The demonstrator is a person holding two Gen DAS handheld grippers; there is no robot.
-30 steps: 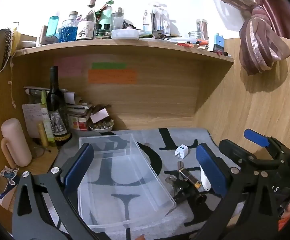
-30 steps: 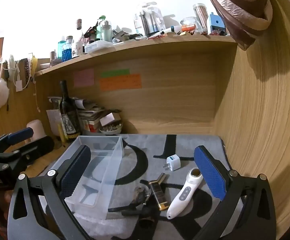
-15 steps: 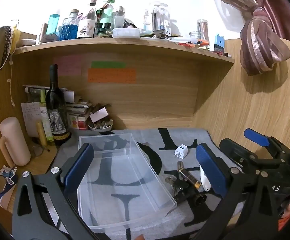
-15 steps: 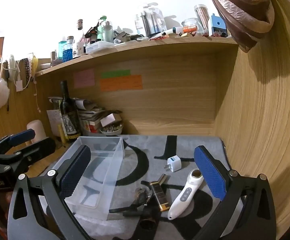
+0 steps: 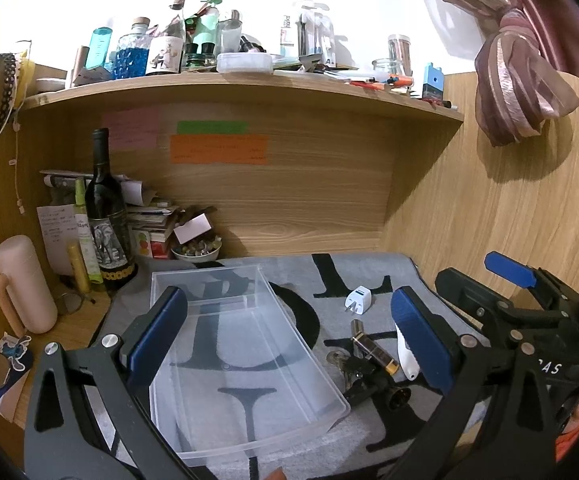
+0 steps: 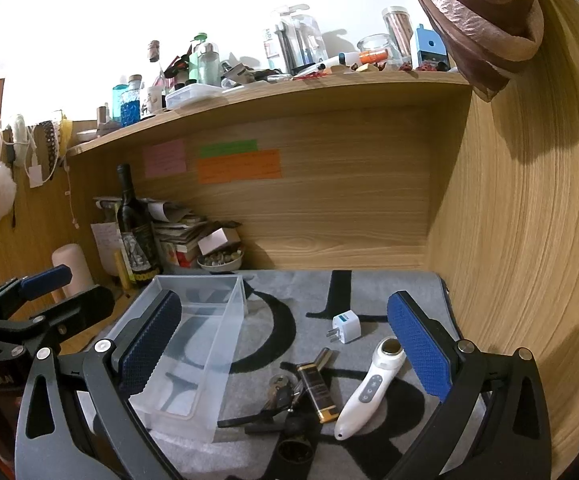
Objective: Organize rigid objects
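A clear plastic bin (image 5: 245,352) (image 6: 193,360) lies empty on the grey mat, left of a cluster of small objects: a white plug adapter (image 5: 358,299) (image 6: 345,324), a black and gold lighter (image 5: 371,354) (image 6: 318,388), a bunch of keys (image 5: 341,364) (image 6: 279,394), a white handheld device (image 6: 365,390) (image 5: 405,356) and a black cylinder (image 6: 295,438). My left gripper (image 5: 289,344) is open above the bin. My right gripper (image 6: 285,356) is open above the cluster and holds nothing.
A wine bottle (image 5: 105,216), stacked books and a bowl of pebbles (image 5: 196,249) stand at the back left. A pink flask (image 5: 23,284) stands far left. The wooden wall (image 6: 529,240) closes the right side. A cluttered shelf (image 5: 249,80) hangs overhead.
Both grippers have shifted very slightly; the objects on the mat have not moved and both grippers stay open.
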